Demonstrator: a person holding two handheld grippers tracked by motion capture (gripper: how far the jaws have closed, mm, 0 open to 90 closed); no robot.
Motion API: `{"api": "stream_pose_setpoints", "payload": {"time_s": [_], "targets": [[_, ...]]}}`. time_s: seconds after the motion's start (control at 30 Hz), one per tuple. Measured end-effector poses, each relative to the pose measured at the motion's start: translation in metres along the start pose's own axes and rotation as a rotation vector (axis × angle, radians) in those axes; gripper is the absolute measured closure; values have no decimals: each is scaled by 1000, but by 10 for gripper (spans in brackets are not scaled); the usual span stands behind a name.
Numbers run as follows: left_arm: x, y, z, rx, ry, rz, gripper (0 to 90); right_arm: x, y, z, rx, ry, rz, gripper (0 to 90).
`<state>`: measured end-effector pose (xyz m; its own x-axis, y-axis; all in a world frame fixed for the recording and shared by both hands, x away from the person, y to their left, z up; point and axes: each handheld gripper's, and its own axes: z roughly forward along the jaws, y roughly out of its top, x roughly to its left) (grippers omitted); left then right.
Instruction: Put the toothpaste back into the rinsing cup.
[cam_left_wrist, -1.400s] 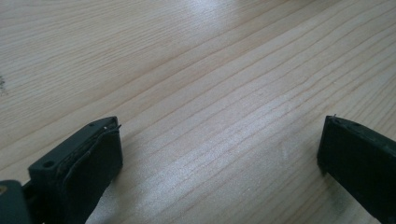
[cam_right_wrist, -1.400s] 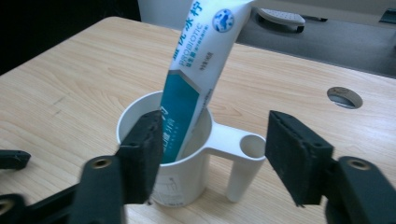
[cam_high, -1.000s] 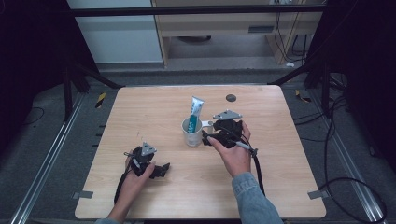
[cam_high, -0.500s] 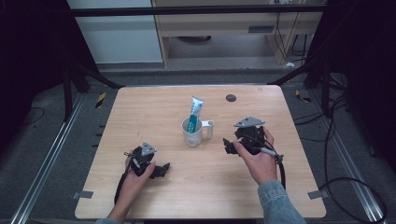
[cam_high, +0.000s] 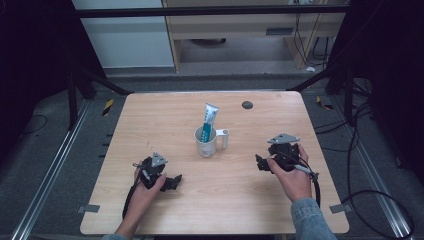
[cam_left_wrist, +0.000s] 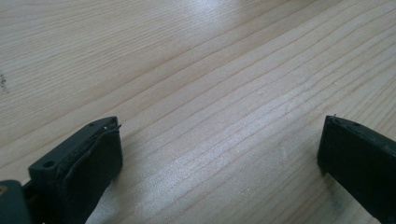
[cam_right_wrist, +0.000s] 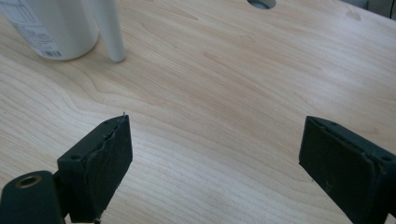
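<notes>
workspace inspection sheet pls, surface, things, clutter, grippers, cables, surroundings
Surface: light wooden table, with a dark round hole near the far edge.
Things: white mug at the centre, handle toward the right gripper; a toothpaste tube stands in it, leaning on the rim.
Clutter: nothing seen.
Grippers: left gripper open, low over the table, nothing between its fingers; right gripper open, clear of the mug.
Cables: one trails from each gripper toward the near edge; more lie on the floor at right.
Surroundings: dark frame, grey floor, cabinet behind.
</notes>
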<state>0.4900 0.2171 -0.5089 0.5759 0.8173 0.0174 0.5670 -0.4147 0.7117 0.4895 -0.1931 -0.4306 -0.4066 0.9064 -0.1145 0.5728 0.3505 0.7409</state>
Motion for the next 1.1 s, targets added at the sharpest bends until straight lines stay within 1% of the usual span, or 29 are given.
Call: {"api": "stream_pose_setpoints", "payload": {"time_s": [0.23, 0.3, 0.4, 0.53, 0.67, 0.73, 0.87, 0.9, 1.0, 1.07, 1.1], "targets": [[0, 0, 0, 0, 0, 0, 0, -12, -20, 6, 25, -7, 18, 111], [0, 0, 0, 0, 0, 0, 0, -15, -26, 8, 30, -4, 43, 114], [0, 0, 0, 0, 0, 0, 0, -21, -36, 12, 37, -8, 67, 116], [0, 0, 0, 0, 0, 0, 0, -30, -48, 17, 44, -19, 99, 119], [0, 0, 0, 0, 1, 0, 0, -37, -59, 23, 51, -30, 146, 121], [0, 0, 0, 0, 1, 0, 0, -40, -62, 26, 54, -44, 158, 120], [0, 0, 0, 0, 1, 0, 0, -44, -68, 31, 55, -49, 194, 118], [0, 0, 0, 0, 1, 0, 0, -44, -69, 33, 61, -53, 207, 113], [0, 0, 0, 0, 1, 0, 0, -46, -73, 40, 70, -73, 223, 100], [0, 0, 0, 0, 1, 0, 0, -46, -75, 43, 44, -89, 238, 95], [0, 0, 0, 0, 1, 0, 0, -47, -75, 44, 36, -96, 239, 96]]}}
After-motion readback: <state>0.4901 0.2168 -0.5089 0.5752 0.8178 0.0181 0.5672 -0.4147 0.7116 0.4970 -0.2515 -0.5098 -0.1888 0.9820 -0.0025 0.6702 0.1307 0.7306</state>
